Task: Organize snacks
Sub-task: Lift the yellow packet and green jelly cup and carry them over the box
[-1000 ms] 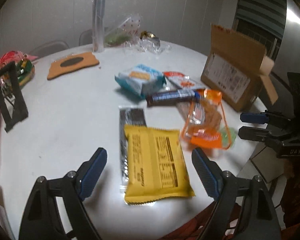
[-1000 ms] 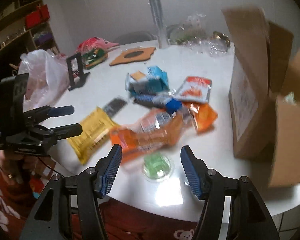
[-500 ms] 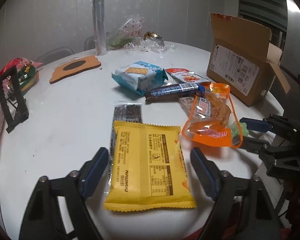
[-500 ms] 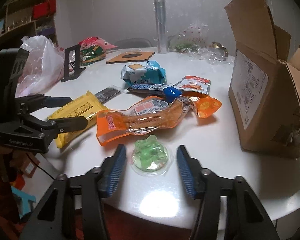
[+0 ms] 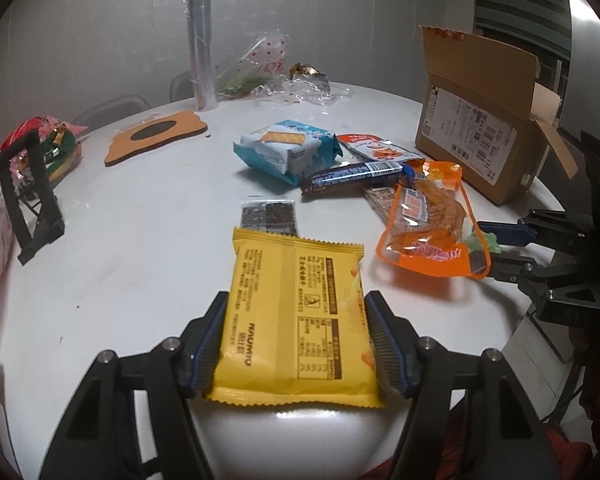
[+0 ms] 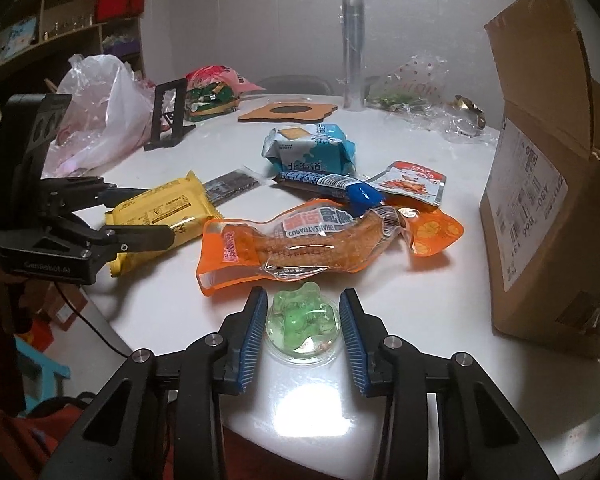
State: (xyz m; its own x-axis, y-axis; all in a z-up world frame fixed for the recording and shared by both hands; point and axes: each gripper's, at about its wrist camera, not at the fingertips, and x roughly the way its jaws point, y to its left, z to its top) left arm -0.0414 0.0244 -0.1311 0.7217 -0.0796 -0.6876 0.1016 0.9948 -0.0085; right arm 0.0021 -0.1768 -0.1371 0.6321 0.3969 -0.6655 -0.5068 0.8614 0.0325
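So in the left wrist view, our left gripper (image 5: pixel 294 340) is closing around the yellow snack pack (image 5: pixel 296 316) at the near edge of the white table (image 5: pixel 132 240); the pads look right at its sides, but we can't tell if they're pressing.

Over in the right wrist view, our right gripper (image 6: pixel 302 330) is closing on the green jelly cup (image 6: pixel 302 324), pads just beside it, with the orange pouch (image 6: pixel 320 240) right behind.

cracker pack (image 5: pixel 288 151) behind bar (image 5: pixel 354 174) | box (image 5: pixel 484 136) at right | jelly cup (image 6: pixel 301 325) before corn pouch (image 6: pixel 300 240), perhaps touching
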